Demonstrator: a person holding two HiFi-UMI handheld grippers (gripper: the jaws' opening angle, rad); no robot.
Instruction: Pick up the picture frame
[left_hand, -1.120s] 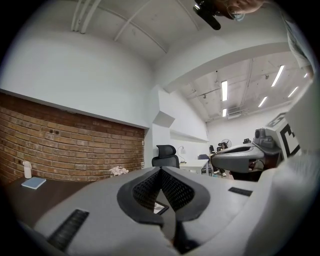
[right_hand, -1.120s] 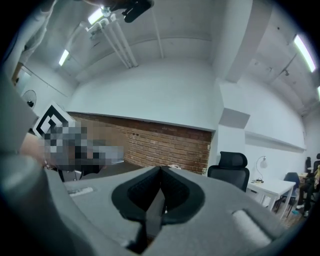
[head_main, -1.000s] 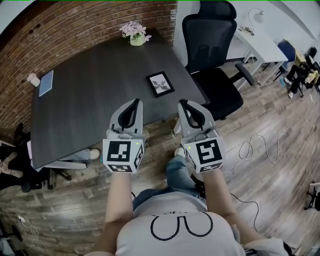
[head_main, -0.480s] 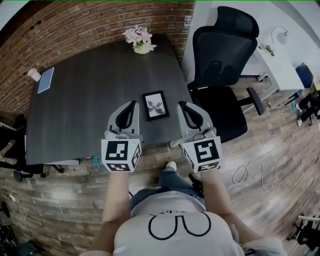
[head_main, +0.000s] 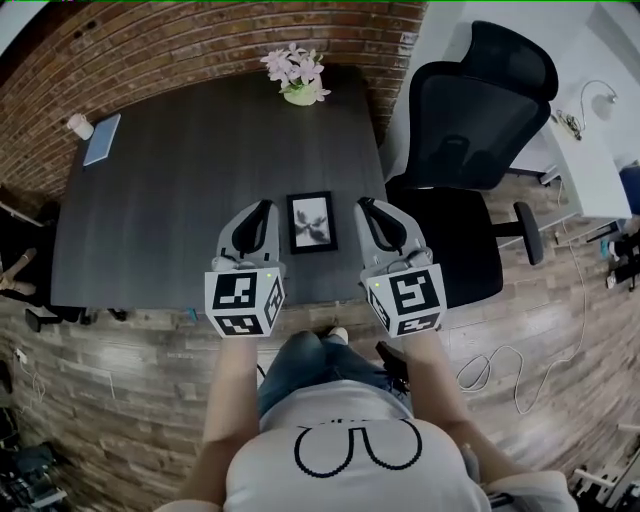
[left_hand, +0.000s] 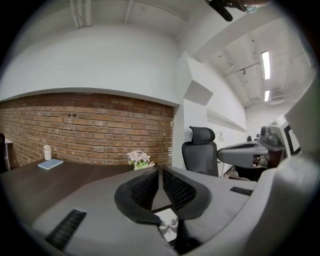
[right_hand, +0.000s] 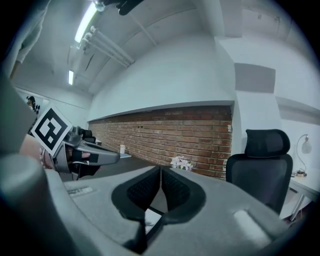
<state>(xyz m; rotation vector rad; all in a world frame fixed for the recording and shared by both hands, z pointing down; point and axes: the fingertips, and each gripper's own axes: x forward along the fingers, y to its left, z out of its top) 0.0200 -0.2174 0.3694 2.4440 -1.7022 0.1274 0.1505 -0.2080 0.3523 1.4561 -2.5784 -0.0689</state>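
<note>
Currently, the frame (head_main: 311, 221) is seen lying flat on the table (head_main: 180, 190). The left gripper (head_main: 264, 208) is held just left of the frame, its jaws nearly together and opening, with nothing between them. The right gripper (head_main: 366, 207) is held just right of the frame, its jaws closed and empty.

The picture frame (head_main: 311, 221) is a small rectangle with a thin black border around a pale print that bears a dark, blurred motif. It lies flat, face up, on the dark table (head_main: 180, 180), just above the centre of the head view. It sits near the table's lower edge, long side running up the frame and tilted very slightly.
</note>
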